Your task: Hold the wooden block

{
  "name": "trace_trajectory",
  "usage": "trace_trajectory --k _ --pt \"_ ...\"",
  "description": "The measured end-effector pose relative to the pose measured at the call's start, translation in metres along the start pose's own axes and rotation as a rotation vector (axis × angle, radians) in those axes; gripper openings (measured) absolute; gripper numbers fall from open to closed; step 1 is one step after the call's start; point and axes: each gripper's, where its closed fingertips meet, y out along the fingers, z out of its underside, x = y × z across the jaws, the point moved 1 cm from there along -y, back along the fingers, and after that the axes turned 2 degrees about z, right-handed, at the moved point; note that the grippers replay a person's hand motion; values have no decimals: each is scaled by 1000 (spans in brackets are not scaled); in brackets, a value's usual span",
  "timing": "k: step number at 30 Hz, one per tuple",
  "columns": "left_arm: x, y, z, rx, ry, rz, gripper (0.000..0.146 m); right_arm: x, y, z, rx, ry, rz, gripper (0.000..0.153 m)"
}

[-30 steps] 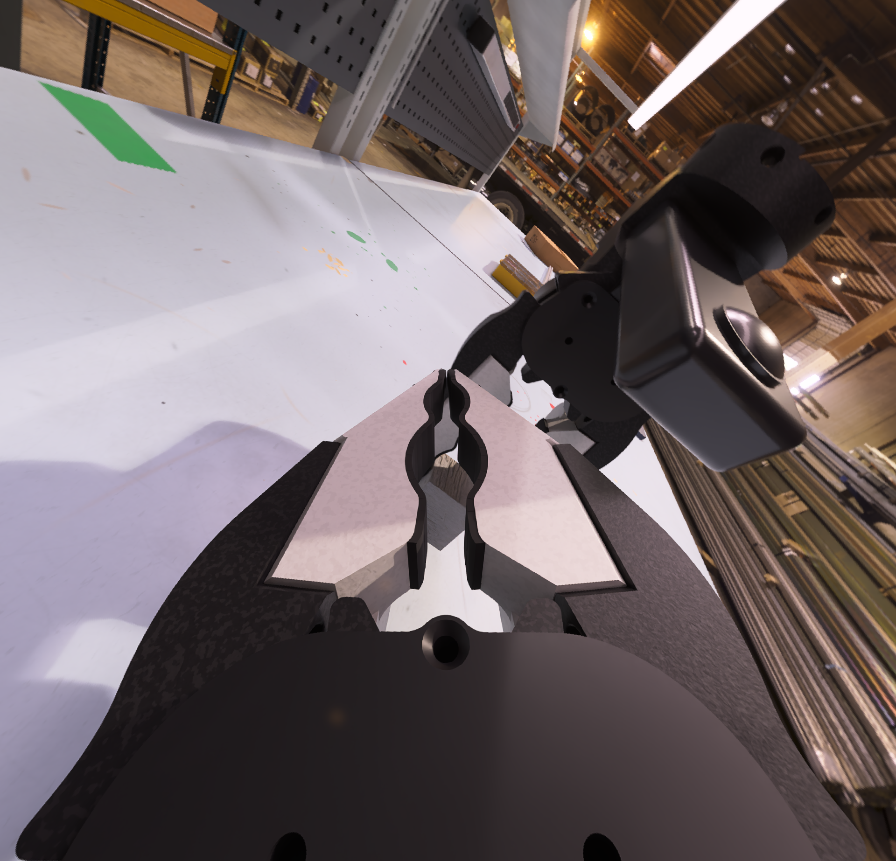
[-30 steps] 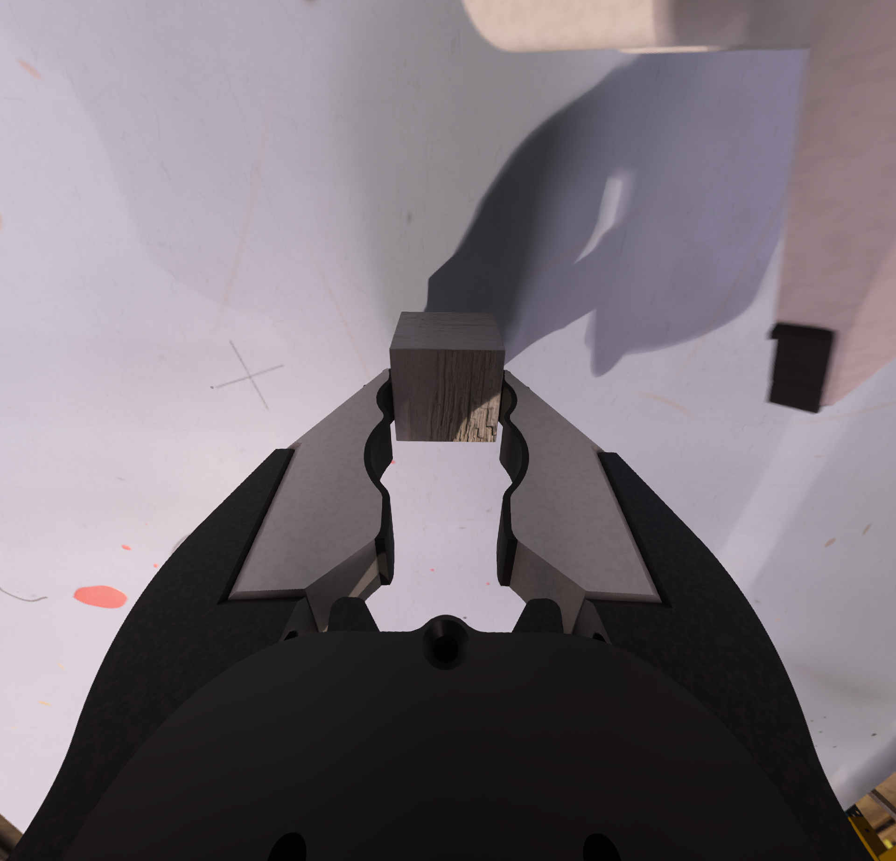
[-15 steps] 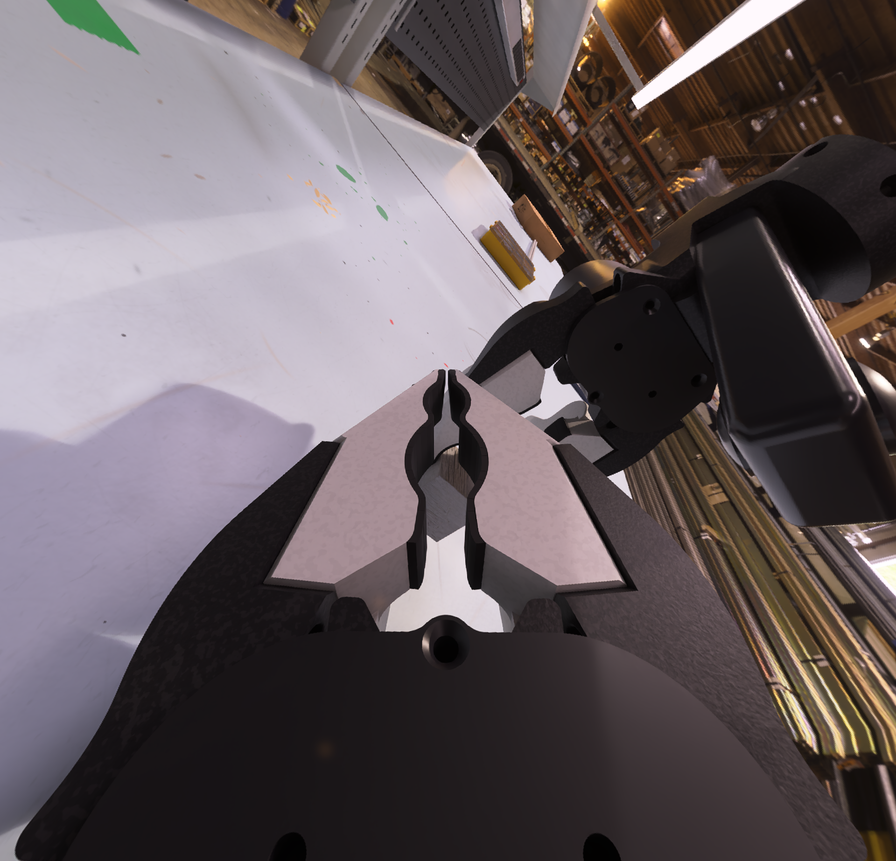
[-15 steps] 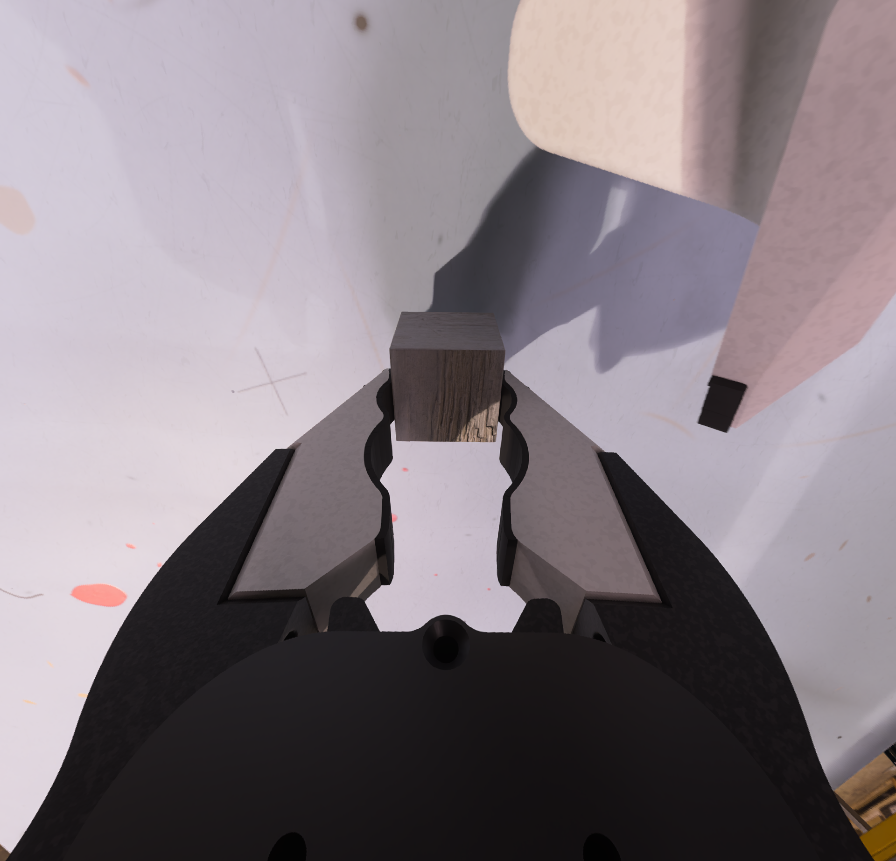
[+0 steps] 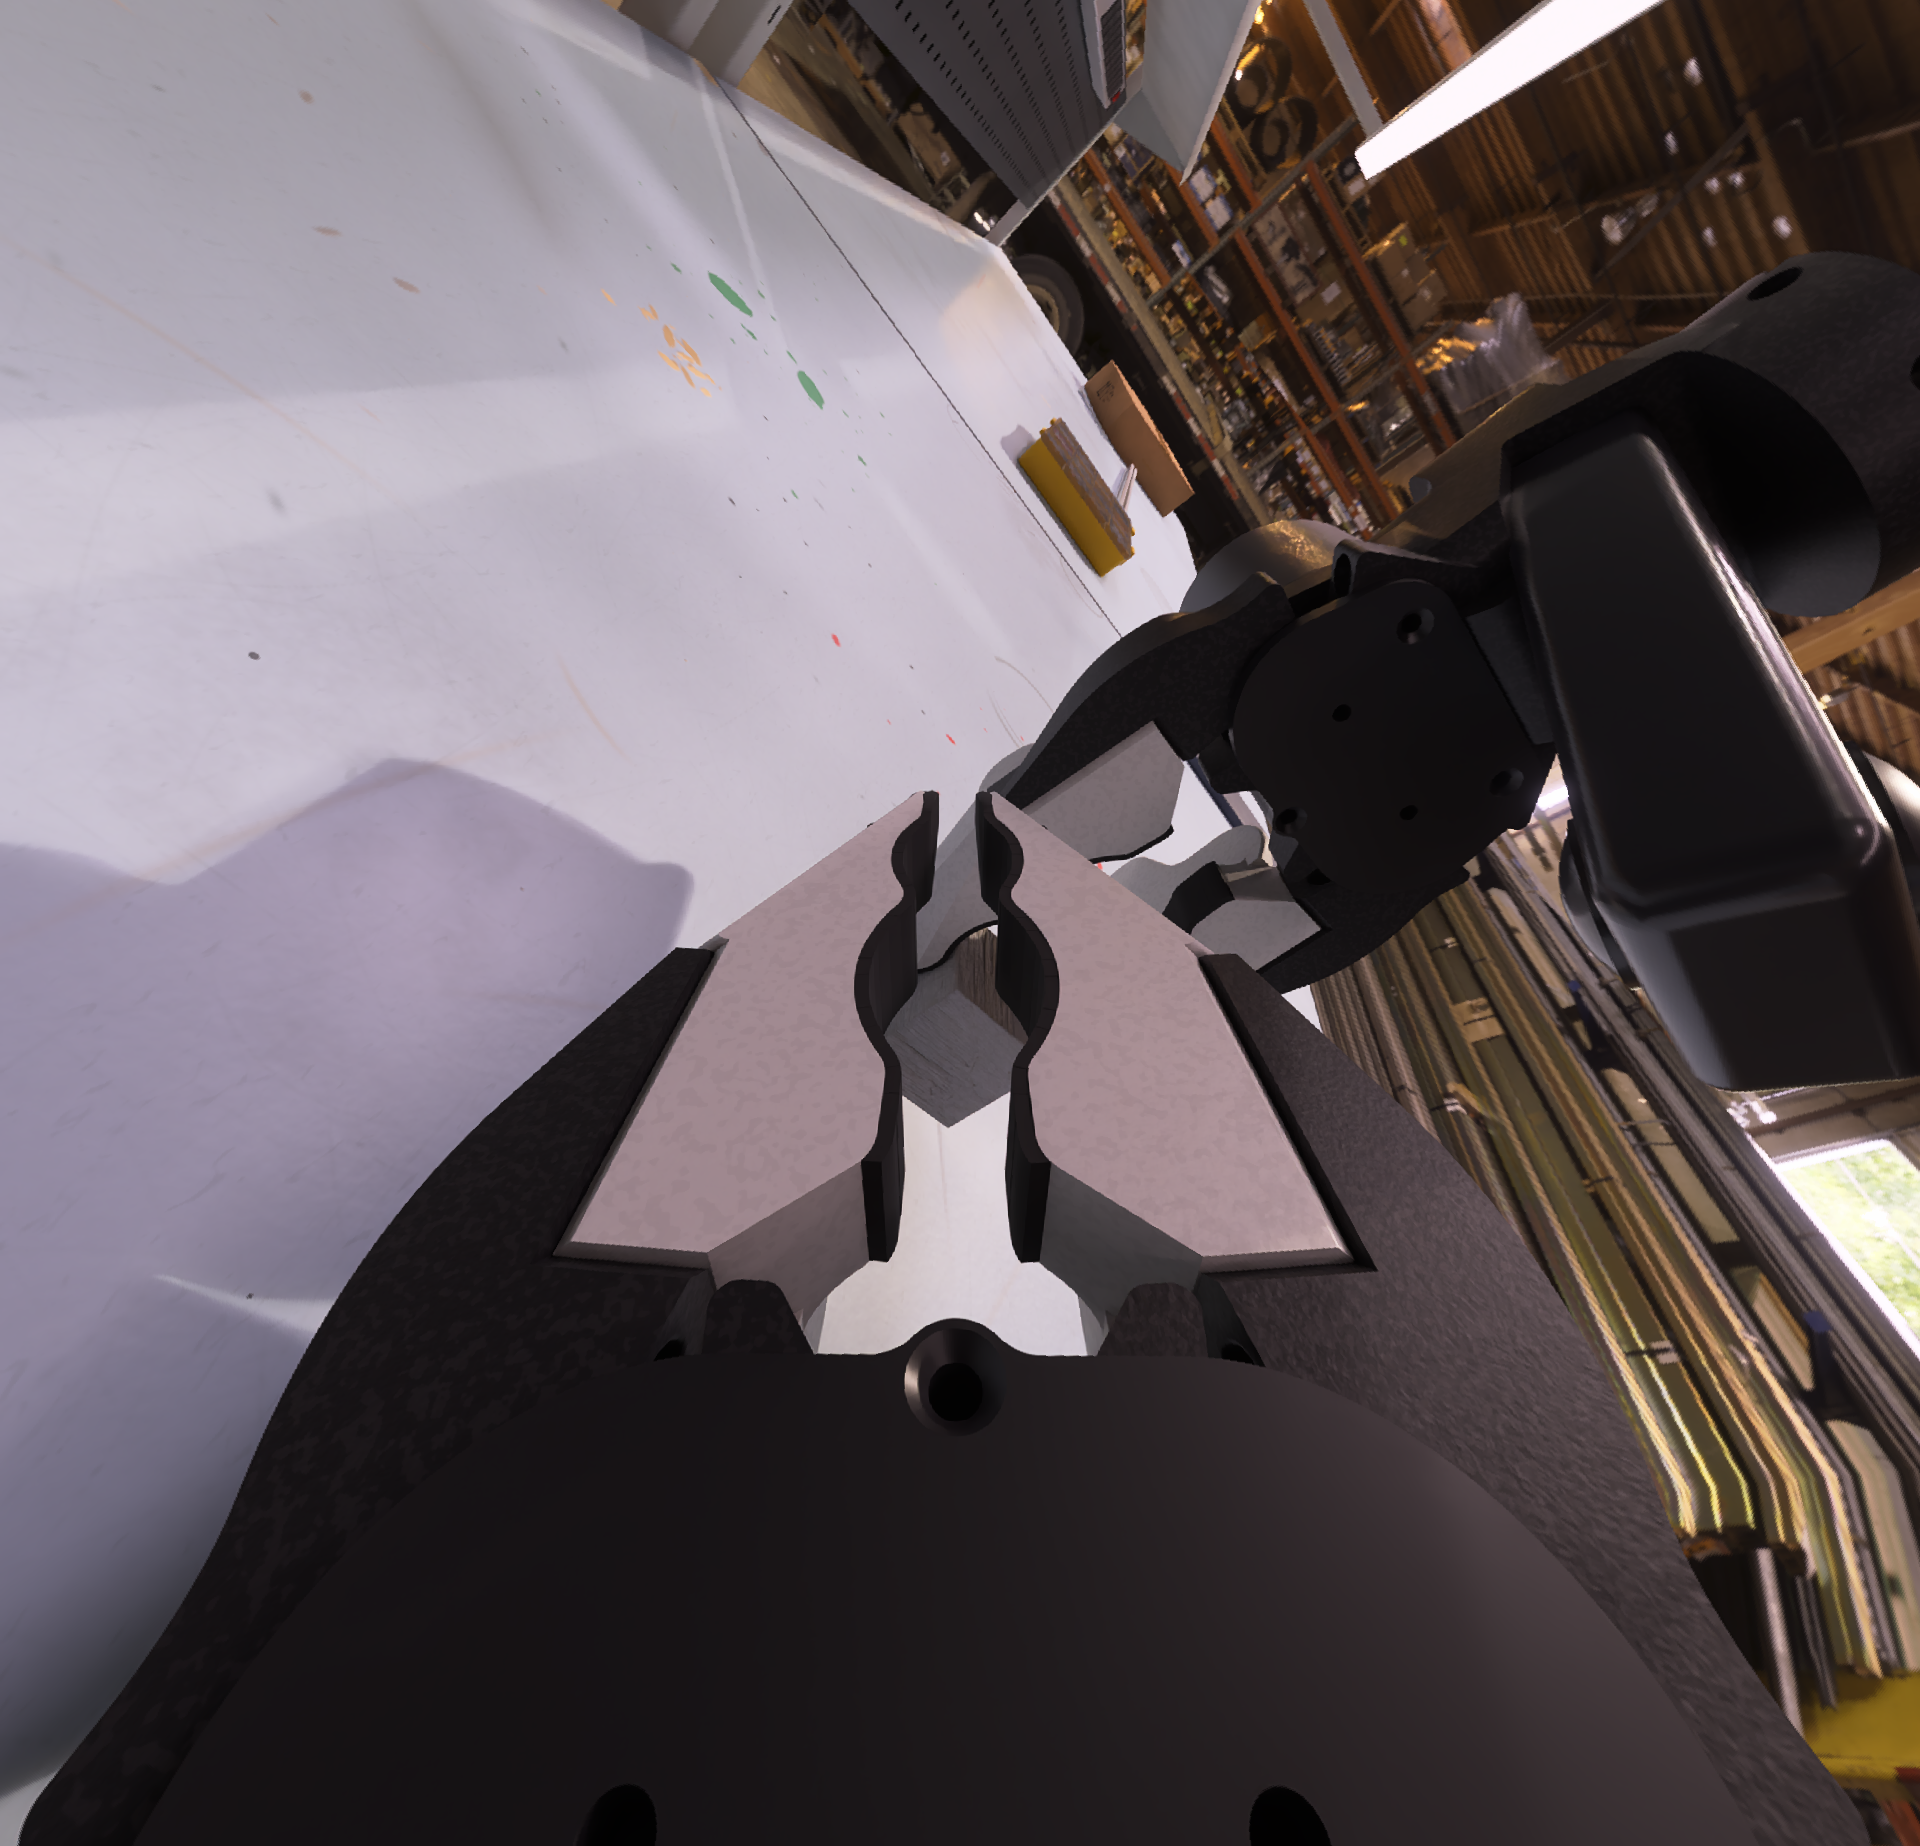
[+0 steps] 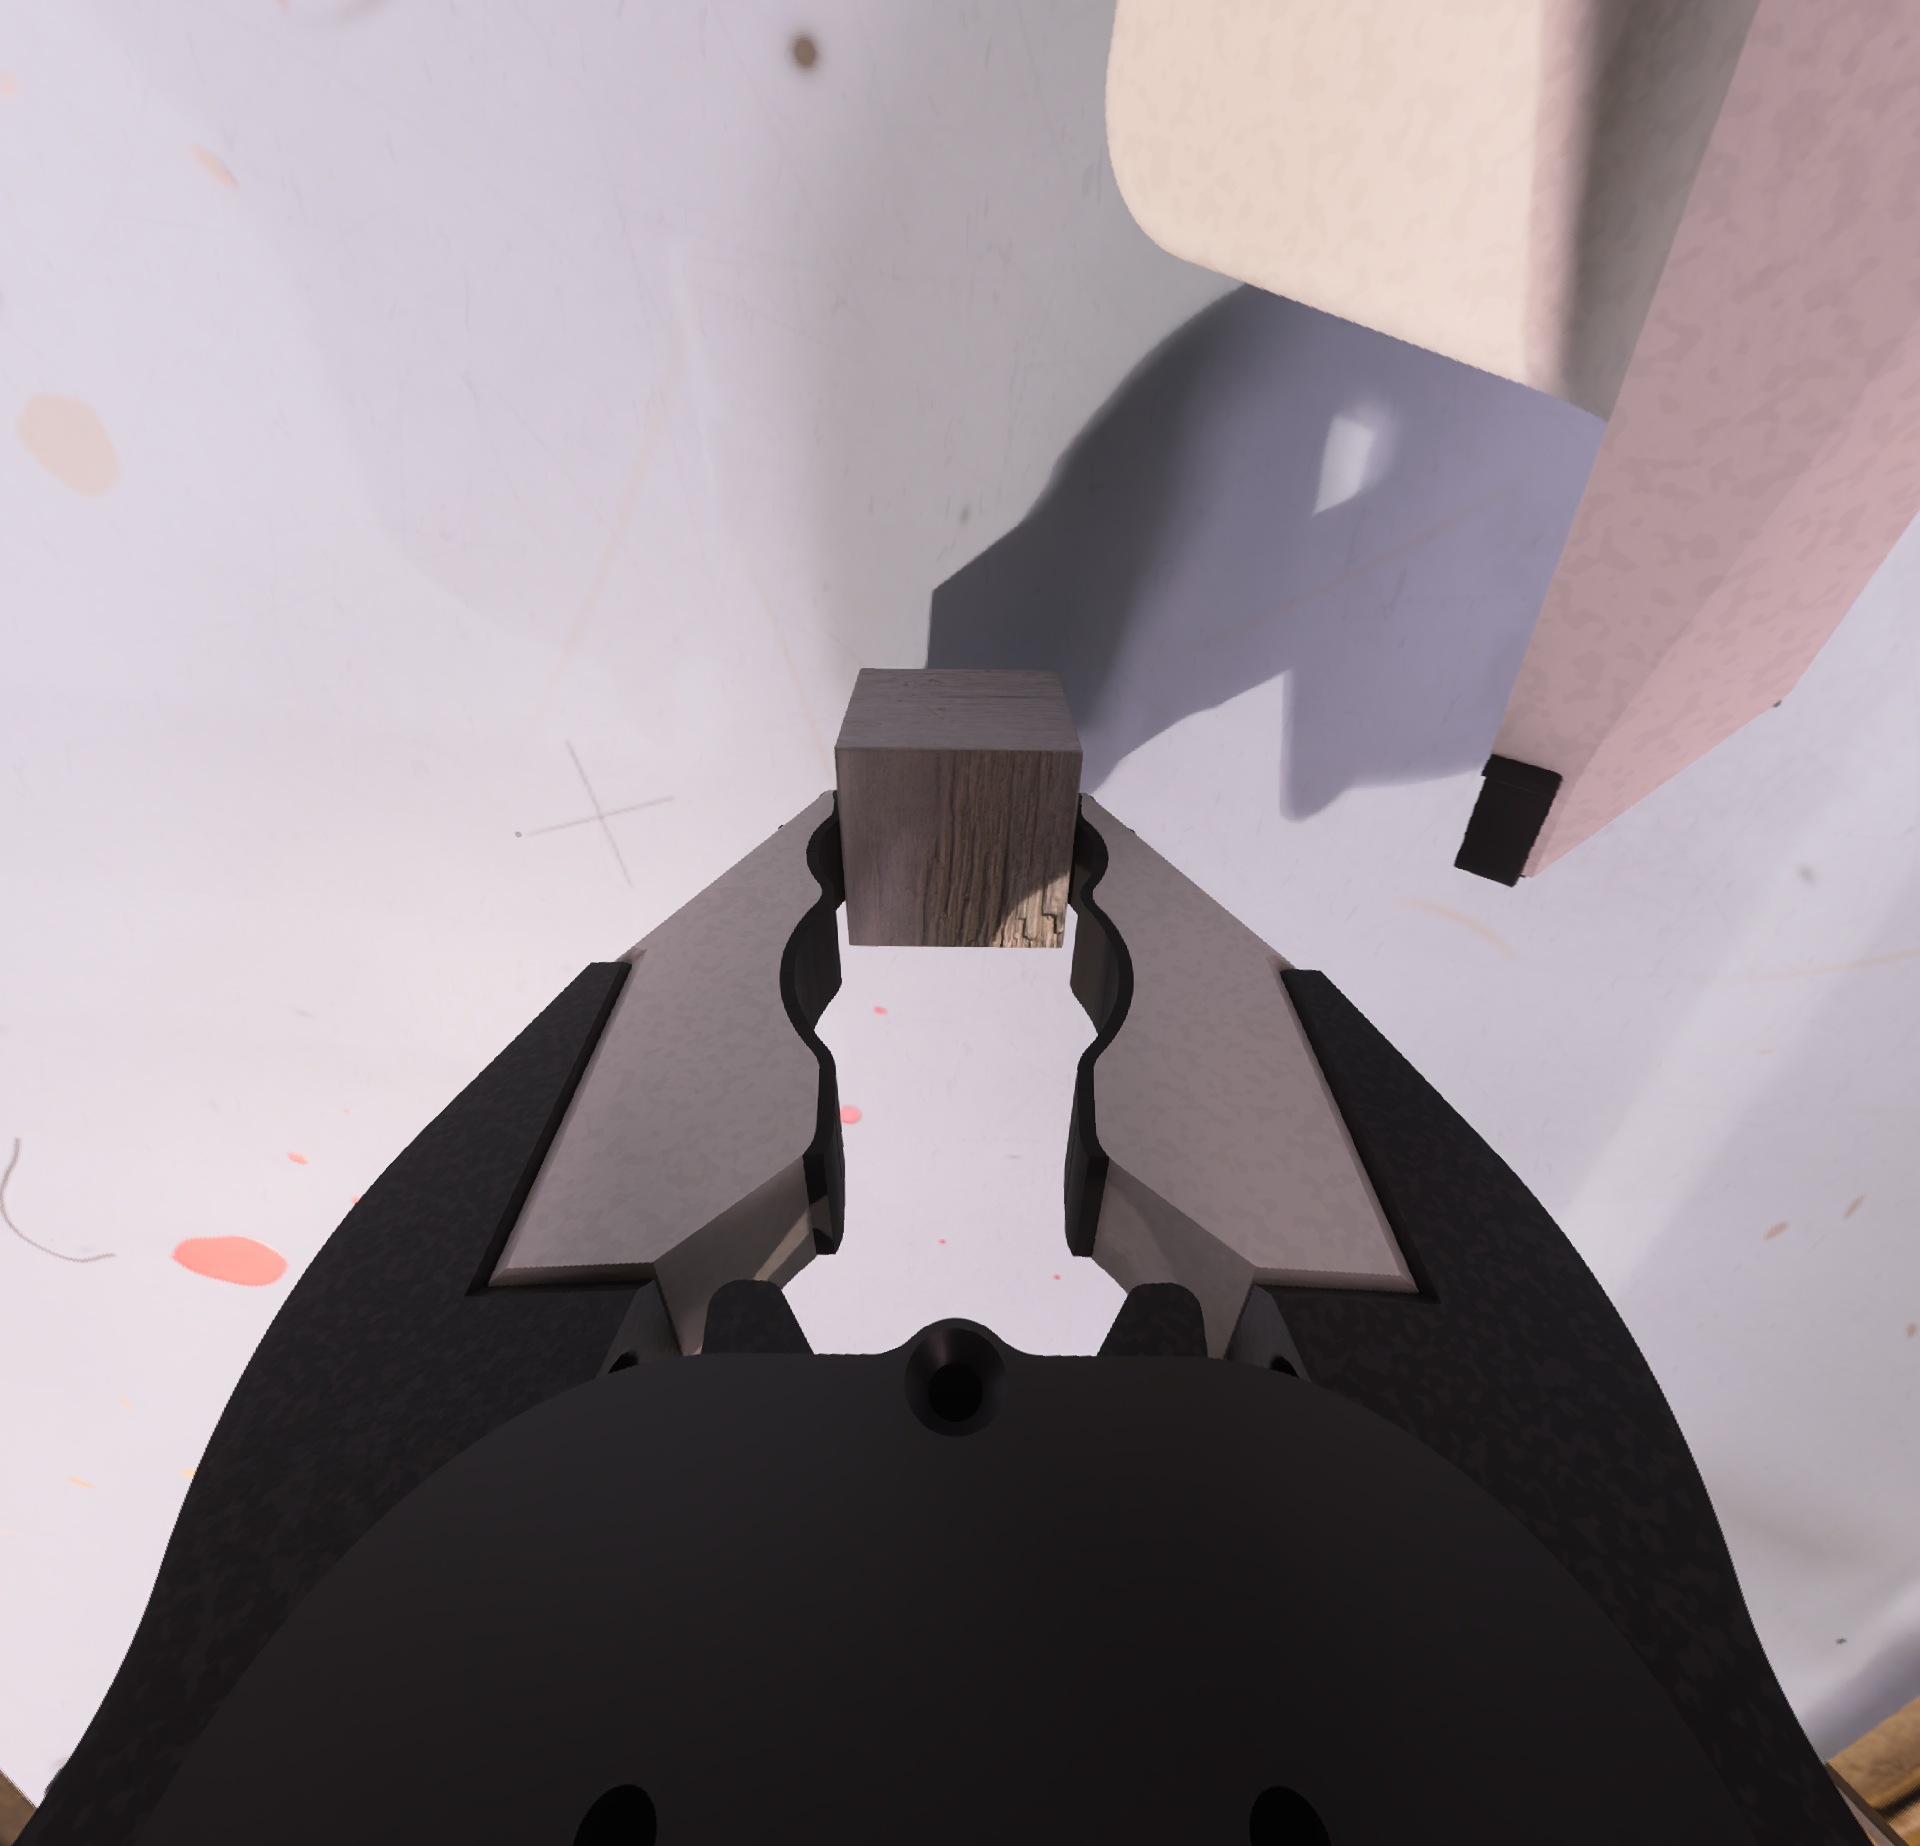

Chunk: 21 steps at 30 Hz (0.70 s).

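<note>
The wooden block (image 6: 956, 840) is a small grey-brown cube. My right gripper (image 6: 956, 809) is shut on it at the fingertips and holds it over the white table (image 6: 416, 549). My left gripper (image 5: 956, 809) has its jaws a narrow gap apart and holds nothing. Through that gap I see part of the block (image 5: 961, 1027) beyond the fingers. The right gripper's black body (image 5: 1371, 757) stands close on the right. In the right wrist view the left gripper's pale fingers (image 6: 1403, 155) hang at the upper right, apart from the block.
The white table (image 5: 416, 446) carries green, orange and red paint specks and a pencilled cross (image 6: 603, 809). A yellow-edged slab (image 5: 1075, 492) and a cardboard box (image 5: 1138, 435) lie by its far edge. Grey perforated shelving (image 5: 987, 51) and warehouse racks stand beyond.
My left gripper's jaws have parted from almost touching to a narrow gap. In the right wrist view its fingers have come lower and nearer the block. The right gripper keeps its hold.
</note>
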Motion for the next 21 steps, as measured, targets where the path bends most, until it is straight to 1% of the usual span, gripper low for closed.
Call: trace_trajectory --k 6,13,17,21 --pt "3 1 2 0 -25 16 13 1 1 1 -5 3 -16 41" --pt "7 3 3 -3 -37 12 13 3 4 2 -5 11 -50 41" --pt "6 0 -1 -36 -32 27 14 3 5 4 -9 18 -70 41" --pt "2 -3 -7 -87 -4 73 17 6 8 5 -19 25 -119 41"
